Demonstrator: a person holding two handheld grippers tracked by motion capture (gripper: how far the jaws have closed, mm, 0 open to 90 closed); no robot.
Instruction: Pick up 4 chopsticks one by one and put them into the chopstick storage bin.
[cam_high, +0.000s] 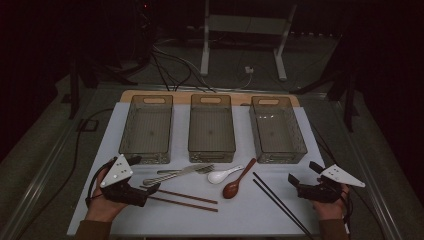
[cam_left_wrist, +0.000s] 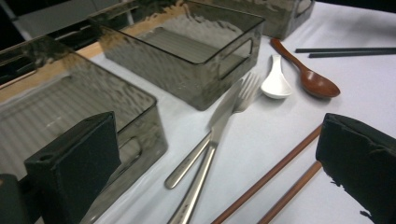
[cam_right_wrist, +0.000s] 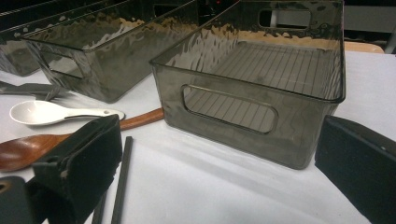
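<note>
On the white mat we hold both grippers with jaws spread, gripping nothing: brown chopsticks (cam_high: 182, 198) lie just right of our left gripper (cam_high: 145, 190); black chopsticks (cam_high: 280, 202) just left of our right gripper (cam_high: 300, 186).

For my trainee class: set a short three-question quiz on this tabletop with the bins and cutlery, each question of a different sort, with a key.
1. True or false: the three smoky bins hold cutlery.
2. Multiple choice: the wooden spoon has its bowl next to which item? A) white spoon B) brown chopsticks C) fork
3. Fill in: the right gripper rests beside the ____ chopsticks.

Key:
1. False; all three are empty.
2. A; the white spoon lies just left of it.
3. Black. Both it and the left gripper are open and hold nothing.
</note>
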